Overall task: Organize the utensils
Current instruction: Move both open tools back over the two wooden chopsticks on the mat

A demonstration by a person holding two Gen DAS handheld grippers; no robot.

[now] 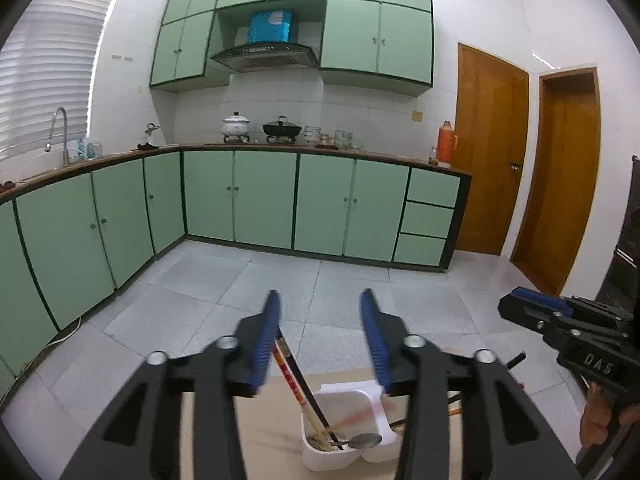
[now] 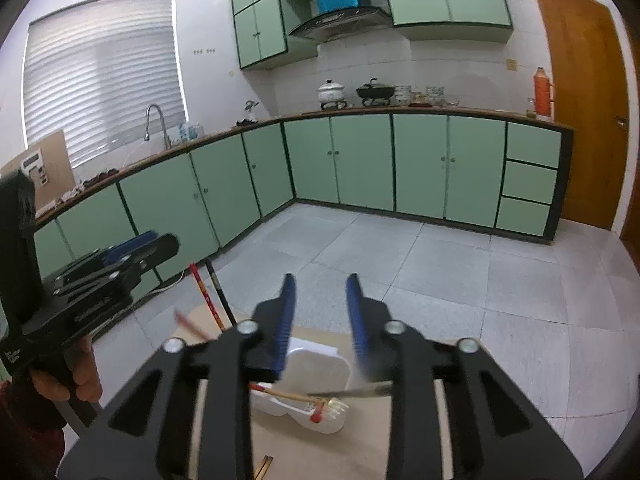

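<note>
- Below both cameras sits one white utensil holder (image 1: 352, 436) on a pale tabletop (image 1: 260, 432), at the bottom of each view.
- Left gripper (image 1: 320, 312): its two blue fingers (image 1: 269, 332) are spread apart with nothing between them, hovering above the holder.
- Right gripper (image 2: 320, 292): its fingers are likewise parted and grip nothing; it hangs over the holder's rear edge.
- Two long chopsticks lean out of the holder's left side: one red chopstick (image 1: 289, 380) and one dark chopstick (image 1: 304, 384), side by side, tips down inside.
- One metal spoon (image 1: 365, 440) lies in the holder, bowl facing up.
- One gold fork (image 2: 334, 403) with a pale handle rests across the holder in the right wrist view, a small red bead beside its tines.
- A pinkish blurred streak crosses the holder in the left view; possibly another utensil, though motion blur prevents counting it.
- One more stick-like utensil end (image 2: 265, 465) lies on the tabletop near the bottom edge.
</note>
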